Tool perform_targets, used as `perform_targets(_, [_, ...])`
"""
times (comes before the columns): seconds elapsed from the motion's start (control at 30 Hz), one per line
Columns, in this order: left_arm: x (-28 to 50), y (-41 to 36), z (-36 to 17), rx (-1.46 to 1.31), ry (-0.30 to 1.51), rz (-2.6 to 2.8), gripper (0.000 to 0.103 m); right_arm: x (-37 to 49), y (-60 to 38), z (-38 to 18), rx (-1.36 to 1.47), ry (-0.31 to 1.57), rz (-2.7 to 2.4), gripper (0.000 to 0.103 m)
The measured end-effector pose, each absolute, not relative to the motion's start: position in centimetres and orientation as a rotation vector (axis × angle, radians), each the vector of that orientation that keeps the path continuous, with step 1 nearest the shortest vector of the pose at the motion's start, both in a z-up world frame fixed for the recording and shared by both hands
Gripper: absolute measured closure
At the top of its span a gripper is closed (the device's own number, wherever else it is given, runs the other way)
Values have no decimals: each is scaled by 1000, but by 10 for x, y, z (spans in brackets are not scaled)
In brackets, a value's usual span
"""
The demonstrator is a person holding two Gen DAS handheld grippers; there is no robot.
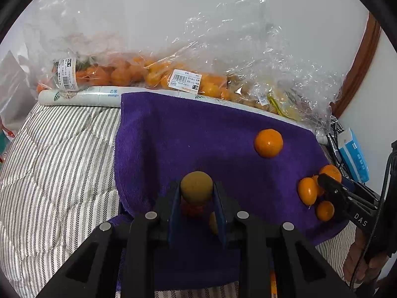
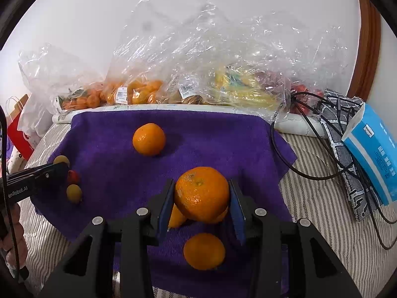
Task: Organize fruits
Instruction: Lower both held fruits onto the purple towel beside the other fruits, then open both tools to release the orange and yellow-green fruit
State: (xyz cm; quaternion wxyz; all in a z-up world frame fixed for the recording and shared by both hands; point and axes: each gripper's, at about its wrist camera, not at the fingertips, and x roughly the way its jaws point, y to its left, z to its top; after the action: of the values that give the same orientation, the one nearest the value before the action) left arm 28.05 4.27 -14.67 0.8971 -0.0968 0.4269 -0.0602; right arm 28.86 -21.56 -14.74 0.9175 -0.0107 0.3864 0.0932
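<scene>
Left gripper point(image 1: 196, 193) is clamped on a small olive-green fruit point(image 1: 196, 187), both blue pads point(image 1: 174, 206) pressed against its sides, held above the near-left part of the purple towel point(image 1: 198, 134). Under it, between the fingers, sit a small red fruit point(image 1: 192, 208) and a second green fruit point(image 1: 213, 223) by the right pad.

Right gripper point(image 2: 201, 198) grips a big orange point(image 2: 201, 193), pads tight on both flanks, over the near middle of the towel. Below it lies an oval kumquat point(image 2: 176, 217) touching the left pad, and a round orange point(image 2: 204, 250) nearer the camera.

One lone orange point(image 2: 148, 139) rests apart on the towel's far half, well away from both groups.

Towel lies on a striped quilt point(image 1: 62, 161). Along the wall behind it: clear plastic bags point(image 2: 211, 74) of oranges, kumquats and bananas, with price labels point(image 1: 184, 80), sitting on a white mango box point(image 1: 84, 96). To the right of the towel: black cables point(image 2: 292, 164) and a blue tissue box point(image 2: 372, 154). Red paper bag point(image 2: 18, 134) at far left. A bare hand point(image 1: 359, 260) on the right gripper's handle shows in the left wrist view.
</scene>
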Motion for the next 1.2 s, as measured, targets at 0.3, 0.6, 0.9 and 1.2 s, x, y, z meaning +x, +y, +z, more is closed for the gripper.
perform_targets(0.3, [282,40,-149,-188,897,-132,78,286,-211,-147,-46,795,202,61])
perform_targets(0.6, [282,38,-147,-186,900,-141,67,285,-211,-148,-65,800,203,61])
perform_targets(0.9, [277,37,-140,-180,884,-156,56,286,-213,-153,-55,821,210,61])
perform_targets(1.2, [274,42,-132,-204,867,-163,55,281,-212,-147,-53,803,218,59])
